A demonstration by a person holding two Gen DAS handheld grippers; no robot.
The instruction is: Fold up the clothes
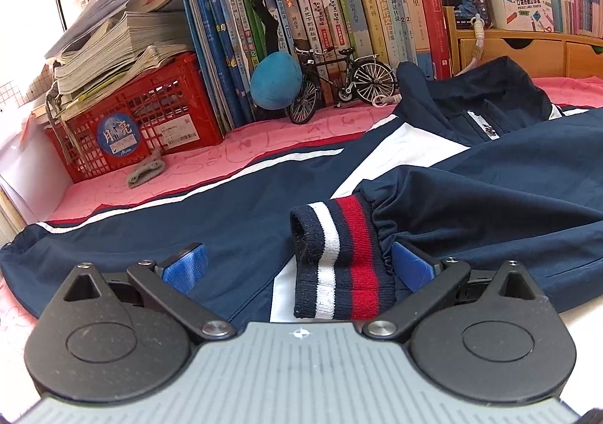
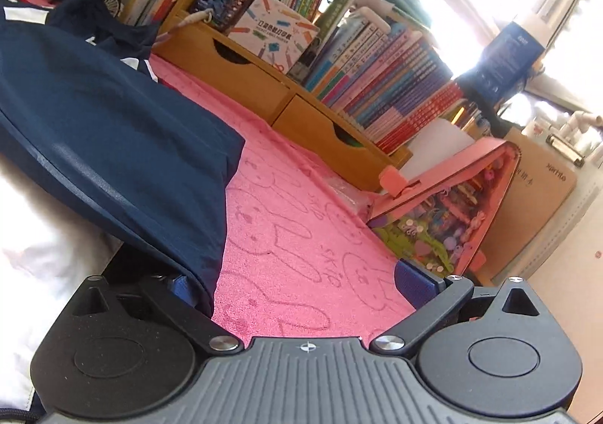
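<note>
A navy jacket (image 1: 226,220) with white panels and a white stripe lies spread on a pink towel (image 1: 188,167). One sleeve is folded across its front, ending in a navy, white and red striped cuff (image 1: 339,254). My left gripper (image 1: 297,256) is open wide with that cuff lying between its blue pads; the right pad (image 1: 410,269) is at the cuff's gathered edge. In the right wrist view my right gripper (image 2: 297,280) is open over the pink towel (image 2: 301,235). The jacket's navy hem (image 2: 113,130) drapes over its left finger and partly hides that pad.
A red crate (image 1: 132,122) stacked with papers, a row of books, a blue plush (image 1: 275,81) and a model bicycle (image 1: 339,84) line the back. A grey rag (image 1: 145,171) lies by the crate. Wooden drawers (image 2: 264,92) and a pink toy case (image 2: 444,213) stand on the right.
</note>
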